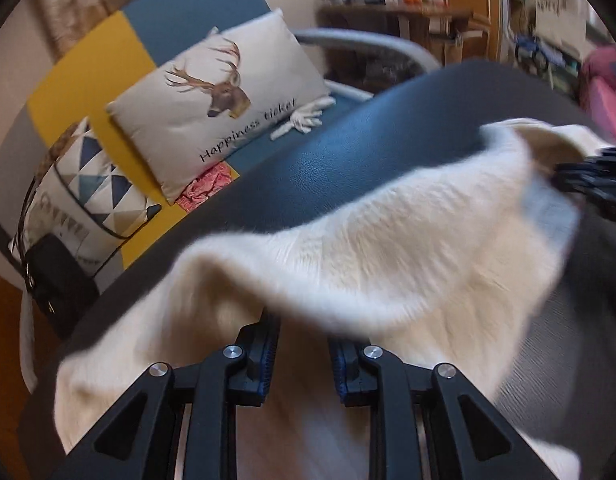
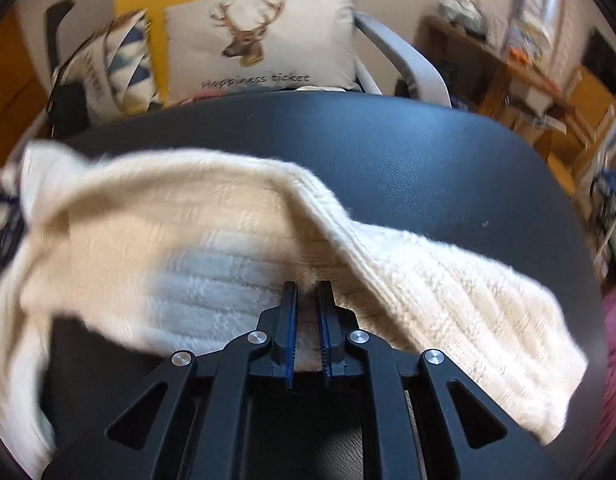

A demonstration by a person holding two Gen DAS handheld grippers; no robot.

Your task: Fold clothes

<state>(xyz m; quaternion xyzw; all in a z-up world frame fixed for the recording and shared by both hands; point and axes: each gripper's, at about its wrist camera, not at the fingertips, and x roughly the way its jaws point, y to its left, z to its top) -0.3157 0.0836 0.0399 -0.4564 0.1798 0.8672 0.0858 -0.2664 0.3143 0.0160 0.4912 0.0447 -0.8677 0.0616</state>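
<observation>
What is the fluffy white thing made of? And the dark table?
The white sweater looks like knitted wool or acrylic yarn: ribbed rows, fuzzy edges. The dark table seems covered in leather or vinyl: fine grain, soft sheen.

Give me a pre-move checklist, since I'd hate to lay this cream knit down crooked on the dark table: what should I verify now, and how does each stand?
1. Right gripper has cloth: ok; jaws nearly closed with the cream knit garment between them.
2. Left gripper has cloth: cannot tell; jaws stand apart, fabric drapes over them, contact hidden.
3. Landing space on the dark table: ok; the far half is bare.
4. Garment edge taut between the grippers: not ok; it sags and bunches.
5. Sleeve positions: cannot tell; blur hides them.
6. Deer cushion clear of the table: ok; it sits on the sofa behind.
</observation>
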